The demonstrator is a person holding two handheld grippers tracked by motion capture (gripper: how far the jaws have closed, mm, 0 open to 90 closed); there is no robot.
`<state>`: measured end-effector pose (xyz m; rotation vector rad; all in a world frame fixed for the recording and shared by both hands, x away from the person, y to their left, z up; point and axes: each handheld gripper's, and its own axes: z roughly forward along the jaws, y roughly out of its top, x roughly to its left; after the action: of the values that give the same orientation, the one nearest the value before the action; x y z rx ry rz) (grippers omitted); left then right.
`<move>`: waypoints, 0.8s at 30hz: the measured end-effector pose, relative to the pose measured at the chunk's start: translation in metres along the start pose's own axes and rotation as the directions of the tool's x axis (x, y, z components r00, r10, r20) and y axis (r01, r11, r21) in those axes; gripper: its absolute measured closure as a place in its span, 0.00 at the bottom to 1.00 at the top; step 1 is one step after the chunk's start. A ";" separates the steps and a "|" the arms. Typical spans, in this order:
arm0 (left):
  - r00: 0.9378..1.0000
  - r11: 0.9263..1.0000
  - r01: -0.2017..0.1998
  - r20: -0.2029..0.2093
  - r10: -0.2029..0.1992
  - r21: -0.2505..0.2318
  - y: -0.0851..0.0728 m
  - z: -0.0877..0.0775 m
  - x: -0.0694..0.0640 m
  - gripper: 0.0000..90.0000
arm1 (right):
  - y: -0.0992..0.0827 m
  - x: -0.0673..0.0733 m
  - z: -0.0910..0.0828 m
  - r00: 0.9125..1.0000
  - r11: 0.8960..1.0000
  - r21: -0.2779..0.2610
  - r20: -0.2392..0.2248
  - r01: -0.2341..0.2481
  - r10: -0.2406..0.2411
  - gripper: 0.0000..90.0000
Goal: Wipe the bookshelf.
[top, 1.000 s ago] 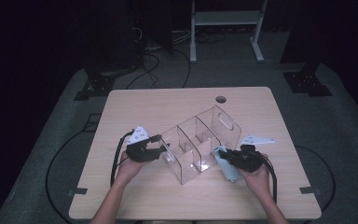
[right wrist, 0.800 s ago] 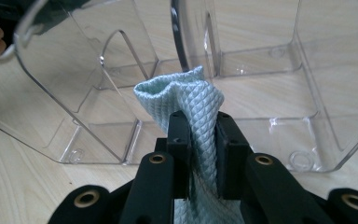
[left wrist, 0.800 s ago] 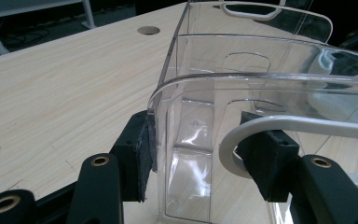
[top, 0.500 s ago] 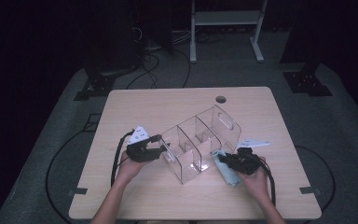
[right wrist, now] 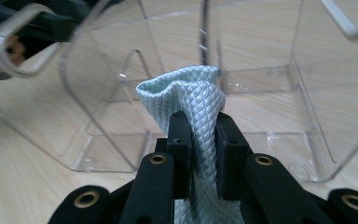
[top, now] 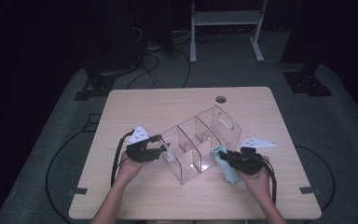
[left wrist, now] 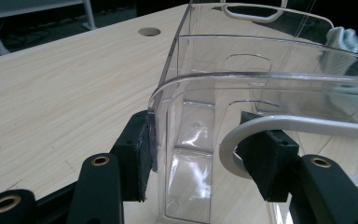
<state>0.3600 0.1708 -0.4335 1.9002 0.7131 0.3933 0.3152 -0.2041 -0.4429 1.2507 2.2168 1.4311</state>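
Cloth first: we are pinching the soft, pale-green waffle-weave cloth (right wrist: 186, 100) in our right gripper (right wrist: 199, 135), beside the rigid, slippery clear plastic divided organizer (top: 198, 142), while our left gripper (left wrist: 205, 154) is clamping its end wall, mid-table.

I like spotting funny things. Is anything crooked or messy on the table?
The clear organizer sits slantwise across the table, its end wall clamped by the left gripper. The right gripper pinches a bunched pale-blue cloth against its side. Nothing spilled or broken.
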 end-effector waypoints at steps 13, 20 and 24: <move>1.000 1.000 -0.002 0.000 0.002 0.006 0.000 -0.002 0.000 0.52 | 0.023 0.045 0.011 0.987 0.996 -0.001 -0.134 0.089 -0.088 0.87; 1.000 1.000 -0.006 -0.001 0.006 0.007 0.000 -0.001 0.000 0.52 | 0.024 0.048 0.002 0.983 0.997 -0.016 -0.171 0.072 -0.074 0.87; 1.000 1.000 -0.007 -0.001 0.007 0.006 0.000 -0.001 0.000 0.52 | 0.027 0.053 -0.004 0.976 0.996 -0.025 -0.196 0.088 -0.091 0.87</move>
<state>0.3591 0.1712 -0.4330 1.9090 0.7092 0.3977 0.2951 -0.1625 -0.4055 1.0296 2.3483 1.5957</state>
